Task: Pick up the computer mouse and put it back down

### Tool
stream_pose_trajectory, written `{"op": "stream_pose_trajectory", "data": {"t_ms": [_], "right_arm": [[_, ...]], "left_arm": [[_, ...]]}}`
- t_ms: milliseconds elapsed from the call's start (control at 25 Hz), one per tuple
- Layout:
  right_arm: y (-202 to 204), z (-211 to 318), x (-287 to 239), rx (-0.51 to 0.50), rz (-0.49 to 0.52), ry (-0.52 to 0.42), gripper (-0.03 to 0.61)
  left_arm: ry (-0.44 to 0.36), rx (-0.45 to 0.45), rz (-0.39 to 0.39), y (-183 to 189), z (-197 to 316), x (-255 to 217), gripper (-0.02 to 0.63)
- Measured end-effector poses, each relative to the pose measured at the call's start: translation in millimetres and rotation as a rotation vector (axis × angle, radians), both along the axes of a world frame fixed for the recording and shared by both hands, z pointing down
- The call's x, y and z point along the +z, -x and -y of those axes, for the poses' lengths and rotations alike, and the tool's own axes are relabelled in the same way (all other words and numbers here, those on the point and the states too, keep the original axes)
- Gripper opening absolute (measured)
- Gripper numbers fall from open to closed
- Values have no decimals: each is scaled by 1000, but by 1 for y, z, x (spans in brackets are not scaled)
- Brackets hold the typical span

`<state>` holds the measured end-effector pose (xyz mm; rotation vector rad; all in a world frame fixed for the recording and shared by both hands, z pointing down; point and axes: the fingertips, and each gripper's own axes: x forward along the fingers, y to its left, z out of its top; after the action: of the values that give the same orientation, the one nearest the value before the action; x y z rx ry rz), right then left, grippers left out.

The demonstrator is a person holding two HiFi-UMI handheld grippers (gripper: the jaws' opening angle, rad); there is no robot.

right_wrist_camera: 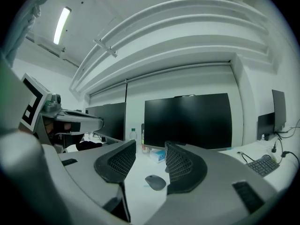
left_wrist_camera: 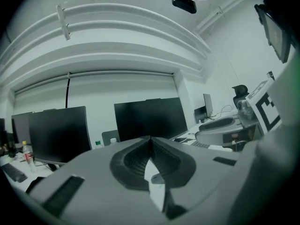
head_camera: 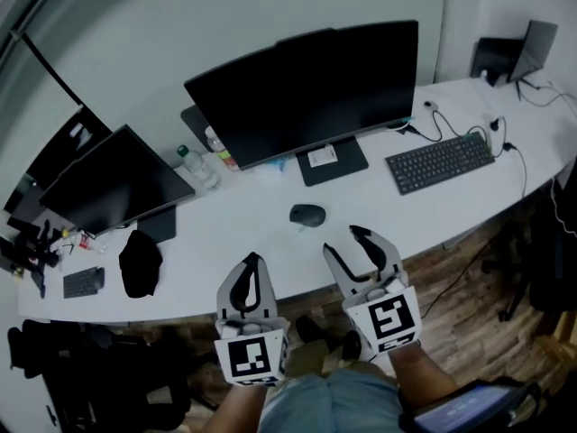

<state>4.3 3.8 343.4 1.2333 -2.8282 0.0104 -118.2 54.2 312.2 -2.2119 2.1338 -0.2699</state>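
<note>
A dark grey computer mouse [head_camera: 307, 215] lies on the white desk [head_camera: 270, 269] in front of the large monitor [head_camera: 306, 93]. In the right gripper view the mouse [right_wrist_camera: 155, 182] shows beyond the gap between the jaws, apart from them. My right gripper [head_camera: 350, 238] hovers at the desk's near edge, open, with nothing between its fingers. My left gripper [head_camera: 252, 262] hangs to its left over the near edge, its jaws pressed together and empty; in the left gripper view the left gripper [left_wrist_camera: 150, 139] points level toward the monitors.
A second monitor [head_camera: 113, 183] stands at the left, with water bottles [head_camera: 196, 165] between the two screens. A keyboard [head_camera: 440, 161] with cables lies at the right. A black object [head_camera: 140, 262] and a small keypad [head_camera: 83, 282] sit at the left near edge.
</note>
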Motion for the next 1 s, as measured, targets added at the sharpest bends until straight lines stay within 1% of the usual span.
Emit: {"op": "stream_pose_trajectory", "data": {"t_ms": [160, 400, 680, 880, 1000], "right_arm": [[16, 15, 3, -19, -23, -1, 210], [40, 42, 10, -24, -59, 11, 218], [69, 80, 13, -15, -95, -5, 222], [86, 104, -5, 3, -95, -50, 229], [92, 112, -13, 5, -98, -69, 232]], "left_arm": [[1, -33, -23, 20, 7, 5, 8], [15, -22, -59, 43, 38, 17, 8], [-22, 7, -90, 70, 84, 11, 8], [-67, 33, -89, 88, 112, -6, 8], [-74, 49, -96, 92, 122, -10, 8]]}}
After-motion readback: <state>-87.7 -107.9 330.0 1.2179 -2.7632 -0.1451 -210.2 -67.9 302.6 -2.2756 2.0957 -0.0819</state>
